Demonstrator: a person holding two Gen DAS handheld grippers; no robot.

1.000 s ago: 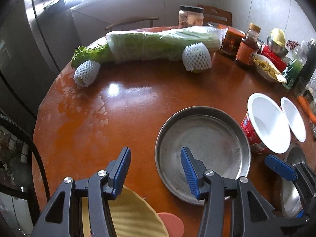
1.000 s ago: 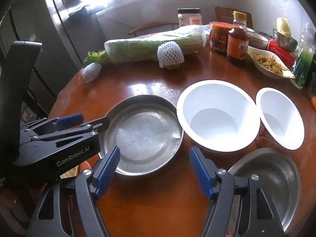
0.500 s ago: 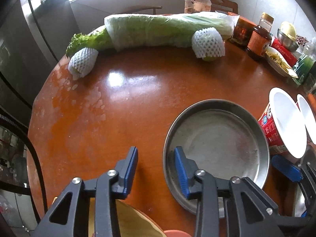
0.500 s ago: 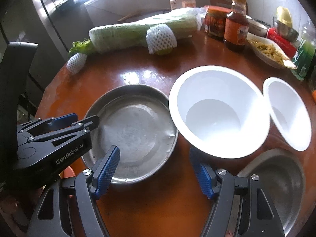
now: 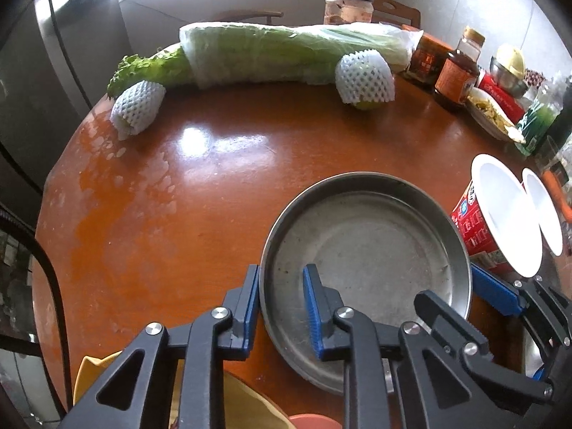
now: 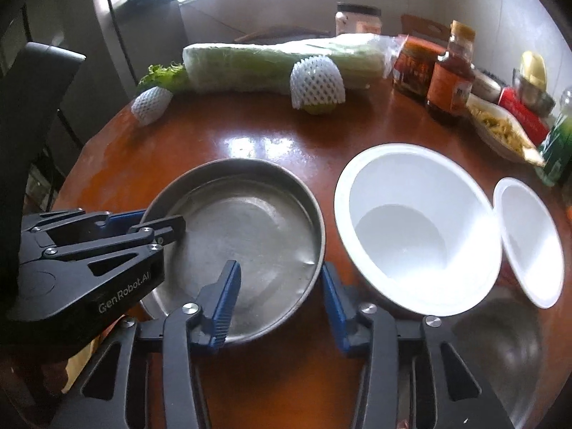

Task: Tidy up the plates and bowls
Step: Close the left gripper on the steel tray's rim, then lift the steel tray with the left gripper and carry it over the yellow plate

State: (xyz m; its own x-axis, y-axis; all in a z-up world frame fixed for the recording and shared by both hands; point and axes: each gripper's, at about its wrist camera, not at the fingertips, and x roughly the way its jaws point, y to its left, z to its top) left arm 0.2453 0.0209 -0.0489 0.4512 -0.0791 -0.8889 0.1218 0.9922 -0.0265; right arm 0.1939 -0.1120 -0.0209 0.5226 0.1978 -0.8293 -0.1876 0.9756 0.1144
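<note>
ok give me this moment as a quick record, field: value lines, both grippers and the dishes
left gripper: jaws straddle the near-left rim of the metal plate, one finger outside, one inside, not yet closed
right gripper: open, straddling the same plate's near-right rim
metal plate: flat on the round table, empty
large white bowl: empty, right of the plate, red printed outside
small white bowl: empty, against the large bowl's right rim
second metal dish: near right, partly hidden by the right gripper

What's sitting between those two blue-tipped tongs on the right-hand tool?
The near rim of the metal plate. In the right wrist view, the right tongs straddle it, one tip over the plate's inside, the other outside beside the large white bowl. They have not closed.
</note>
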